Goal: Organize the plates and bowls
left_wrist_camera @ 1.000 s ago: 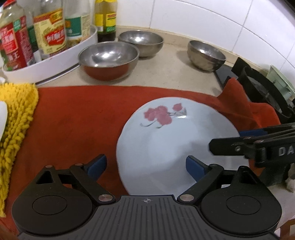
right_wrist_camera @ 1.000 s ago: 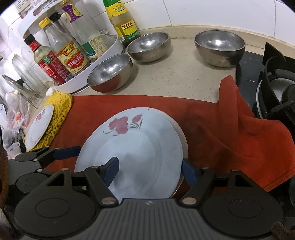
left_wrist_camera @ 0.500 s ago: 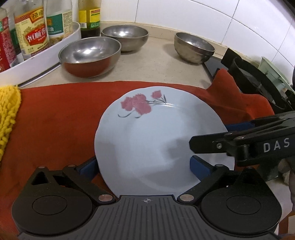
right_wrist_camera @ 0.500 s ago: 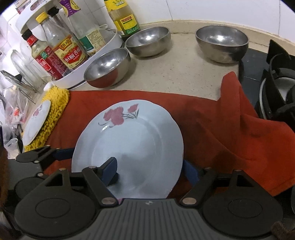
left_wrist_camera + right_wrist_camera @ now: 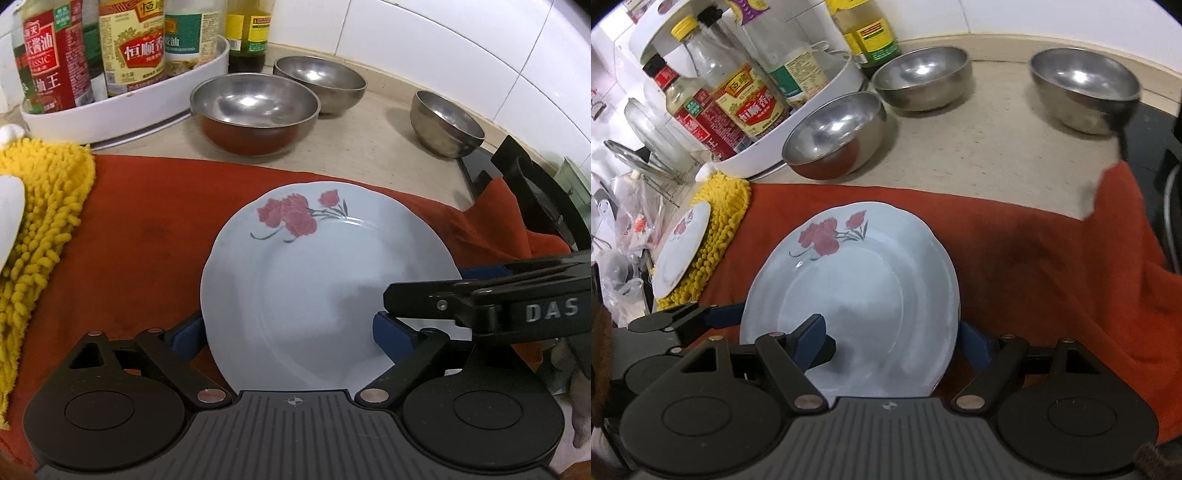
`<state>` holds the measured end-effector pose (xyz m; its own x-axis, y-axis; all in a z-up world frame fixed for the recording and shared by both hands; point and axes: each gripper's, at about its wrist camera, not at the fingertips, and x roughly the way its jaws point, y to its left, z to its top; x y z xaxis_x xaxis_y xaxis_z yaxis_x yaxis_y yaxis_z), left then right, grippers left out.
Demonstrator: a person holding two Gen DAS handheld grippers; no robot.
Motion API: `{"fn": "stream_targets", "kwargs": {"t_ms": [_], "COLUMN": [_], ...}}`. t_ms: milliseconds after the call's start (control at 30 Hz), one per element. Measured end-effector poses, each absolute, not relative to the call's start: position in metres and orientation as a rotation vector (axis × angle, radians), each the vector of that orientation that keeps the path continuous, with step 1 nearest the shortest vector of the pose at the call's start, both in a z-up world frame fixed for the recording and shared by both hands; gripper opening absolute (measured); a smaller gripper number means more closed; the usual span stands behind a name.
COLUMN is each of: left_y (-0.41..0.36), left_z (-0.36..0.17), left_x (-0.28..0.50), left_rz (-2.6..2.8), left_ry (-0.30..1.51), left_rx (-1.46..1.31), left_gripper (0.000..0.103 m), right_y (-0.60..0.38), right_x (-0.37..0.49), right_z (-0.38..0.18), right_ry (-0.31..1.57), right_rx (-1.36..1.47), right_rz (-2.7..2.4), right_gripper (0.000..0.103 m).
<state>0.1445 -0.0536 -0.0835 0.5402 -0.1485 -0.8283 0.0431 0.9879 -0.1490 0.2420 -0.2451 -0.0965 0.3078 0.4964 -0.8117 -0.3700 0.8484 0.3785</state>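
Now plate point(image 5: 325, 280) sits square on its stack, no longer offset; left gripper point(image 5: 288, 334) and right gripper point(image 5: 890, 341) both spread, straddling it.

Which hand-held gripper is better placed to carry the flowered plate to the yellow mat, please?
Probably left: the left hand-held gripper straddles the flowered plate on its yellow mat side; the right hand-held gripper, the opposite side.

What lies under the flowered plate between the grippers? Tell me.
The red cloth spreads out from under the flowered plate. Each gripper has one blue finger below its rim. Whatever else lies beneath the plate is covered.
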Motion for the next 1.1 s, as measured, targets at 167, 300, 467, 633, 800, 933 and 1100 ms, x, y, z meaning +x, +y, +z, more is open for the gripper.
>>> {"fn": "stream_targets", "kwargs": {"t_ms": [167,300,467,633,800,933,1100], "left_y": [-0.049,-0.046,-0.044,-0.039,-0.027,-0.011,0.018], "left_z": [-0.074,-0.067,-0.061,-0.05,-0.04,-0.033,-0.024], "left_x": [0.139,0.139,0.139,0.134,0.13,0.125,0.12], "left_rz": [-0.092,-0.071,-0.041,0.007,0.05,0.085,0.129], "left_ry": [0.957,0.937,0.914,0.88,0.857,0.843,0.821], "left_rx": [-0.097,-0.091,-0.089,-0.074,-0.066,-0.059,-0.065], "left_gripper": [0.098,0.098,0.098,0.098,0.099,0.099,0.099], "right_y": [-0.248,-0.248,-0.246,-0.237,-0.222,-0.208,-0.179], "right_x": [0.242,0.24,0.236,0.233,0.235,0.236,0.238], "right_z": [-0.095,-0.083,-0.068,-0.051,-0.038,-0.03,-0.025], "right_ry": [1.11,1.057,0.995,0.937,0.897,0.87,0.858], "right_rx": [0.123,0.104,0.08,0.053,0.036,0.034,0.018], "right_rz": [0.582,0.584,0.604,0.655,0.679,0.699,0.724], "right_gripper": [0.074,0.074,0.074,0.074,0.074,0.074,0.074]}}
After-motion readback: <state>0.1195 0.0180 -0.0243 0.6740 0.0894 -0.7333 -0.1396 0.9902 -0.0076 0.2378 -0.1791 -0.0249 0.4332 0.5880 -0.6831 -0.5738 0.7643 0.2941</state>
